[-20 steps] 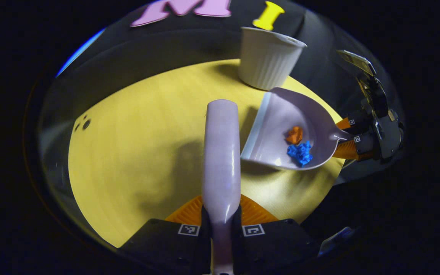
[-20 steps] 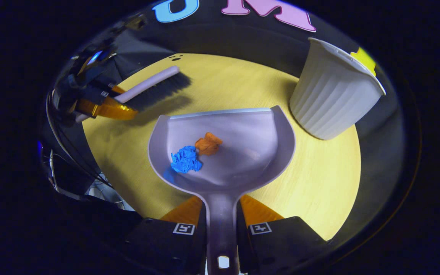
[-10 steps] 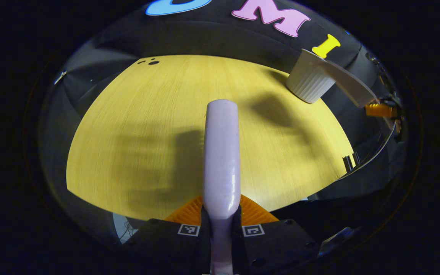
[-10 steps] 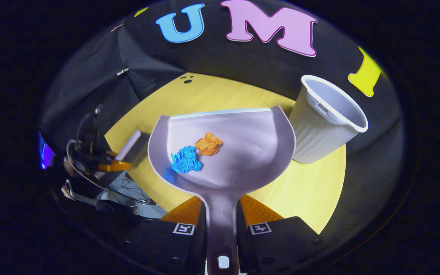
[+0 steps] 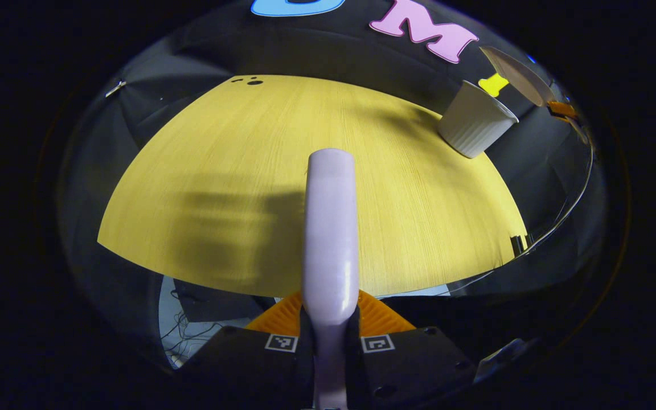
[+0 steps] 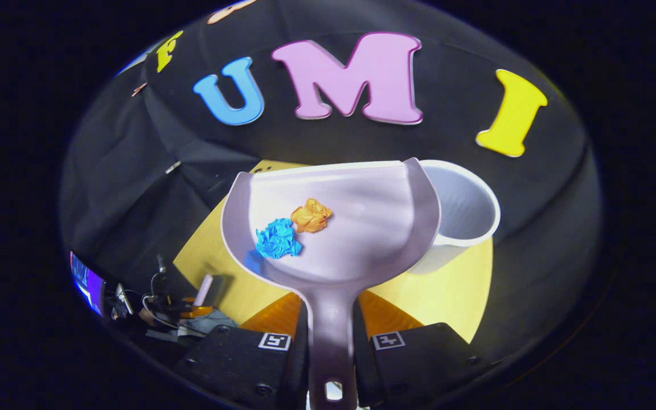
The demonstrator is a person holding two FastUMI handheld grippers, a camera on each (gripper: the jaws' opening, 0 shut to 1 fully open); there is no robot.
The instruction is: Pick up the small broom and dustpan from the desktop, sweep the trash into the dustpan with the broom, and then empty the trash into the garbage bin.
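Yellow wood-grain desktop (image 5: 237,188) spreads under the left gripper (image 5: 329,319) in the left gripper view, and that gripper is clenched on the pale lilac plastic handle of the small broom (image 5: 331,228), both fingers pressing its sides; the handle runs straight forward over the table, and the bristles cannot be seen from here. Farther right in the same view a white ribbed plastic garbage bin (image 5: 476,122) stands upright on the far right part of the desktop, and above and just right of it, in the air, hangs the underside of the pale lilac plastic dustpan (image 5: 516,74). In the right gripper view, the left gripper shows small and low at the left with the broom handle (image 6: 204,289) sticking up from it. Toward the middle, the right gripper (image 6: 329,336) grasps the dustpan's handle between both fingers, the pan (image 6: 362,228) held level and well above the table. A crumpled blue paper ball (image 6: 277,239) lies in the pan's left half, touching a crumpled orange paper ball (image 6: 311,215) just to its right. Right of the pan, partly behind its rim, the bin's open mouth (image 6: 467,208) shows from above.
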